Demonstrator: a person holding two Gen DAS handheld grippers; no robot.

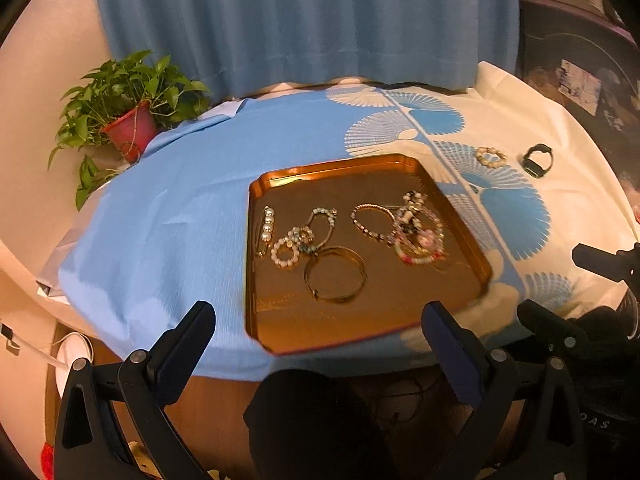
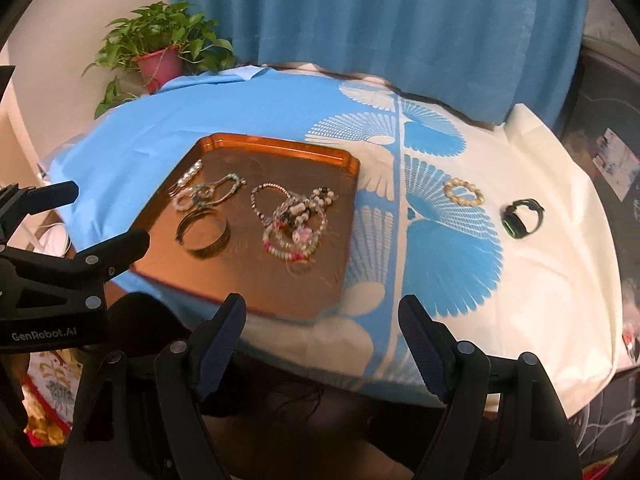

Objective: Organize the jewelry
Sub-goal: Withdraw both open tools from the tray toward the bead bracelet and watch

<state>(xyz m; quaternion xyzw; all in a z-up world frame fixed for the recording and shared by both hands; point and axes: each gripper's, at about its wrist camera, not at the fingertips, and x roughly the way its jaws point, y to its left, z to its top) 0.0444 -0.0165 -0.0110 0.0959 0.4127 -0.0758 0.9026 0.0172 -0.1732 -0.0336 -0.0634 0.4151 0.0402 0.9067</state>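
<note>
A copper tray (image 1: 472,248) (image 2: 224,140) sits on the cloth-covered table. It holds a gold bangle (image 1: 335,274) (image 2: 204,234), a pearl pin (image 1: 267,222), small bead rings (image 1: 286,250) and a tangle of beaded bracelets (image 1: 416,232) (image 2: 298,224). A pearl bracelet (image 1: 491,157) (image 2: 464,192) and a black smartwatch (image 1: 538,160) (image 2: 524,218) lie on the cloth right of the tray. My left gripper (image 1: 320,320) is open and empty at the tray's near edge. My right gripper (image 2: 322,312) is open and empty near the tray's near right corner.
A potted plant (image 1: 128,120) (image 2: 160,60) stands at the far left by a blue curtain (image 1: 304,20). The blue and cream cloth (image 1: 160,208) (image 2: 540,280) covers the table. The other gripper shows at each view's side (image 1: 608,264) (image 2: 60,264).
</note>
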